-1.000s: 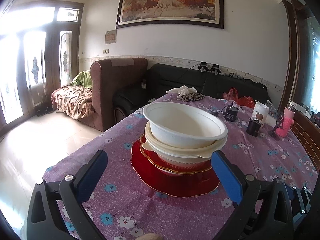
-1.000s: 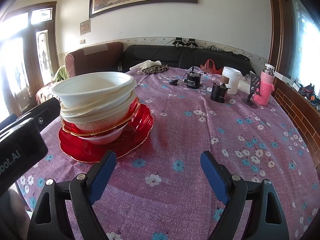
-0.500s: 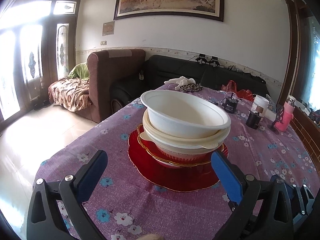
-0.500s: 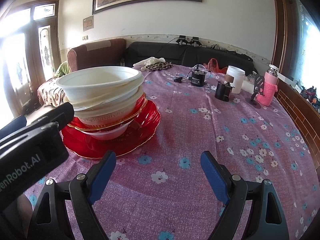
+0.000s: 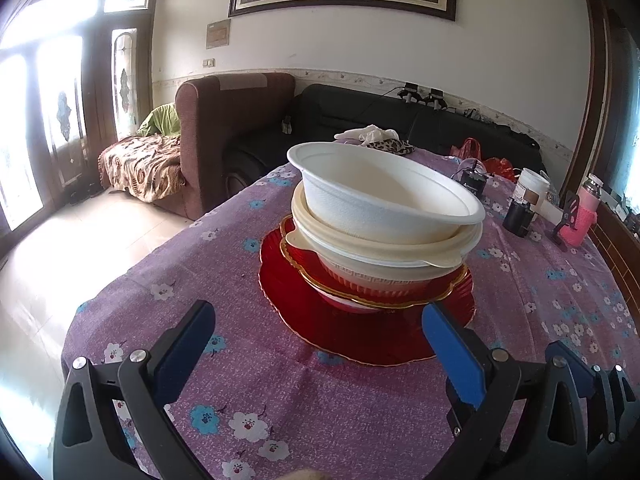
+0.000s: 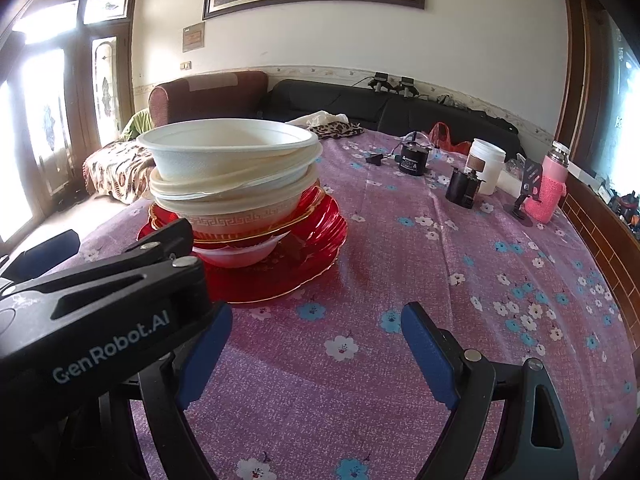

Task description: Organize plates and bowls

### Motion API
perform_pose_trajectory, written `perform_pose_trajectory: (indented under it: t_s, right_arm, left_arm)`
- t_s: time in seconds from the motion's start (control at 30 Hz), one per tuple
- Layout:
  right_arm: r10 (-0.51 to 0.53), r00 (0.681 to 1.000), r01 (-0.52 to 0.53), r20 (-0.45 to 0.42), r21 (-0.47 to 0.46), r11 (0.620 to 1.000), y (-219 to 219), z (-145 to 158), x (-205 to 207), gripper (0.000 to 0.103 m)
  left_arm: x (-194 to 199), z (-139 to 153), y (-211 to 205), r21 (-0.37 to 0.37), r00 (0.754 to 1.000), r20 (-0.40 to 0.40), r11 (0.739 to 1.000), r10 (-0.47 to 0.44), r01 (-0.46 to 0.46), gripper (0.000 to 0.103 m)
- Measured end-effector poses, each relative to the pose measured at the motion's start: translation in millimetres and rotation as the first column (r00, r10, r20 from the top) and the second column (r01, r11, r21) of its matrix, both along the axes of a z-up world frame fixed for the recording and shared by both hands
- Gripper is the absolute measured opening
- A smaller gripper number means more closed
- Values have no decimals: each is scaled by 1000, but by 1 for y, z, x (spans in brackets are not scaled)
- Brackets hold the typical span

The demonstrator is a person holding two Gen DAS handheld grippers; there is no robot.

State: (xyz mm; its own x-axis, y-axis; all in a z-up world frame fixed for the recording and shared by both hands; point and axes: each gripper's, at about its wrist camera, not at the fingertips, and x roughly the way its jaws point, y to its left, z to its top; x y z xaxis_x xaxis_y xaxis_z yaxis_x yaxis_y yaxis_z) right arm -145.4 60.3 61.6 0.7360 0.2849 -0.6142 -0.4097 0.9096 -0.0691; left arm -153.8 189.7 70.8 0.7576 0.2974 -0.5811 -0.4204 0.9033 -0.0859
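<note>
We're holding left tool (image 5: 316, 328) and right tool (image 6: 316, 344) both released, gripping nothing, while the left tool's body is hiding part of the red plate (image 6: 320, 256) under the bowl stack (image 5: 380, 216).

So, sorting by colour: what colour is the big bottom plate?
Red with a gold rim; the left wrist view shows it best.

Daylight is pouring in through the glass doors (image 5: 48, 120) at left, blowing the panes out to white and glaring off the floor (image 5: 80, 248). Fisheye distortion is bending the door frames and darkening the corners; the purple tablecloth (image 6: 400, 280) is staying sharp.
</note>
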Motion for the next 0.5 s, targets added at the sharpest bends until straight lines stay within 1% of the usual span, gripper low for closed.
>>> perform_pose_trajectory:
  t_s: [0.2, 0.33, 0.5]
  right_arm:
    - [12, 1000, -12, 2, -8, 1000, 5, -1, -4, 90]
    - [17, 1000, -17, 4, -11, 1000, 7, -1, -5, 90]
    - [23, 1000, -23, 1, -12, 1000, 8, -2, -6, 90]
  left_arm:
    - [2, -2, 1, 0, 1000, -2, 1000, -5, 5, 103]
    - [4, -3, 1, -17, 1000, -11, 1000, -12, 12, 103]
    - [1, -1, 2, -13, 1000, -4, 1000, -5, 5, 103]
